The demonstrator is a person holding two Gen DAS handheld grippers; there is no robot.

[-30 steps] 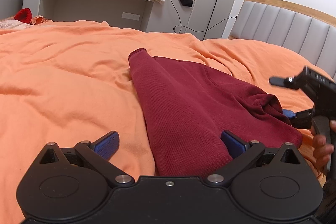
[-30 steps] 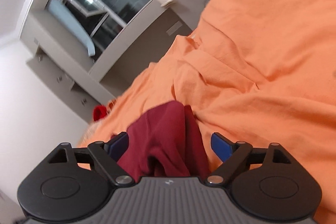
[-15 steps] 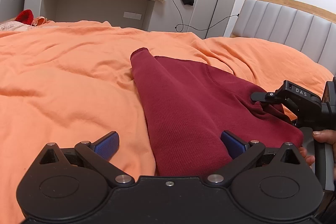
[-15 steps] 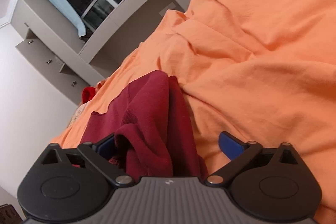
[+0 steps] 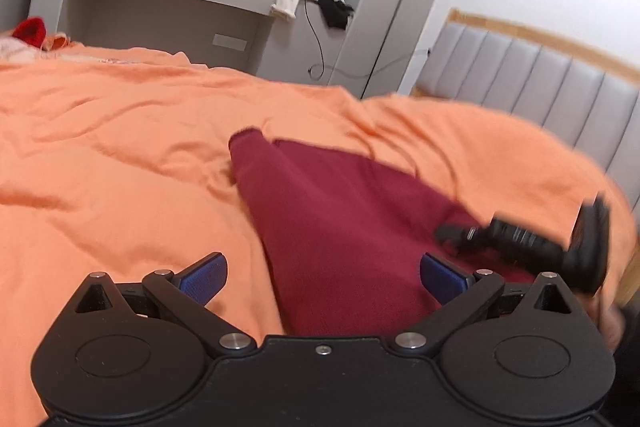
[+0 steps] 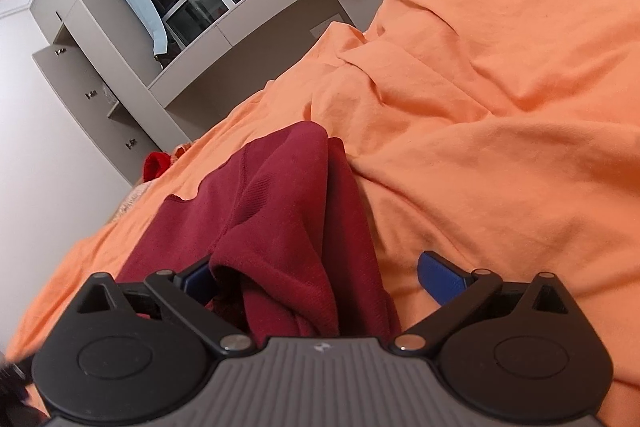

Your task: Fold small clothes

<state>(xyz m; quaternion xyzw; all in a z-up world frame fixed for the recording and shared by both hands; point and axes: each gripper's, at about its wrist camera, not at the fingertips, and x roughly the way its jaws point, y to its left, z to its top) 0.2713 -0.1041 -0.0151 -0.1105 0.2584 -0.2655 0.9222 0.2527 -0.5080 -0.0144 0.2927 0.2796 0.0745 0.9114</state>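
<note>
Maroon garment (image 6: 288, 211) bunched between right gripper's (image 6: 320, 279) spread jaws, unpinched

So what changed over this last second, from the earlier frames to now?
The right claw has just been opening its jaws wide. It came down onto the bunched edge of the maroon garment, which now sits loose between the jaws, not pinched. In the left wrist view it swung in low over that edge. The left claw stayed open, the garment's far sleeve end and the orange bedspread unchanged.
</note>
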